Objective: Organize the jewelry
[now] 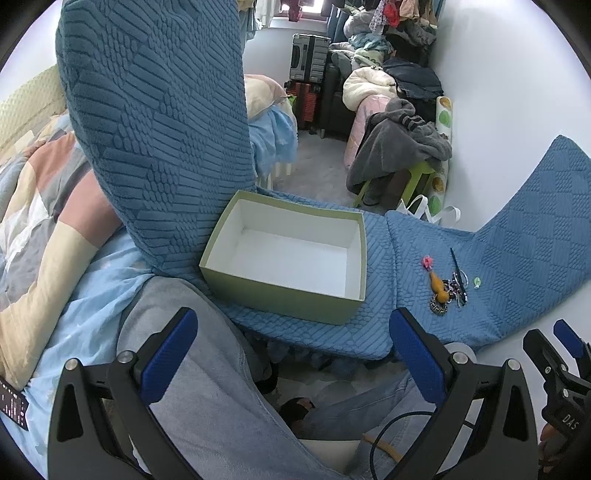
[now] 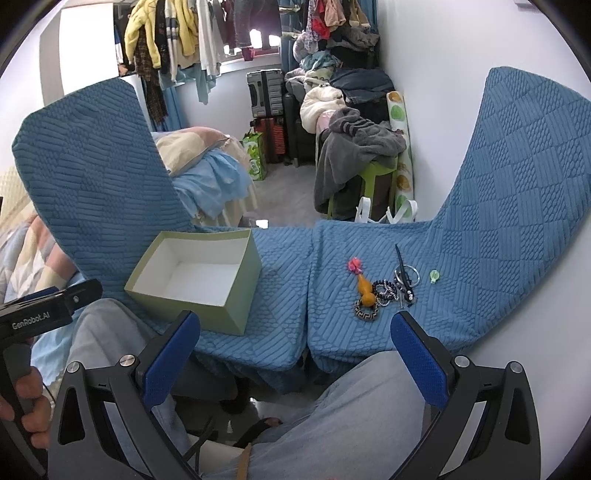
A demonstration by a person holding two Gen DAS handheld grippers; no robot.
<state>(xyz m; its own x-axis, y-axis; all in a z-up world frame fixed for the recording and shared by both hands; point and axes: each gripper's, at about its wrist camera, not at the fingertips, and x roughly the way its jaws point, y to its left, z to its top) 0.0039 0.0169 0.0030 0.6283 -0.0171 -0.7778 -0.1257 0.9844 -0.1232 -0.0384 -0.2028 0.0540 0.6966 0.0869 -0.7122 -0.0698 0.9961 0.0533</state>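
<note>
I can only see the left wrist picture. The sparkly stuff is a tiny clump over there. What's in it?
Observer: The right wrist view is clearer: beaded bracelets beside an orange gourd charm.
Child: Is somebody holding my gripper?
Observer: Yes, a hand grips its handle.
Child: What's above the big blue cushion?
Observer: Clothes hanging up, including a yellow jacket.

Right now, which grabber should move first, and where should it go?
Probably the right gripper should reach forward and down to the jewelry pile on the blue cushion. Both it and the left gripper are open and hold nothing, the green box is empty, and the pile lies nearer the right side, with the orange gourd charm at its near-left side.
</note>
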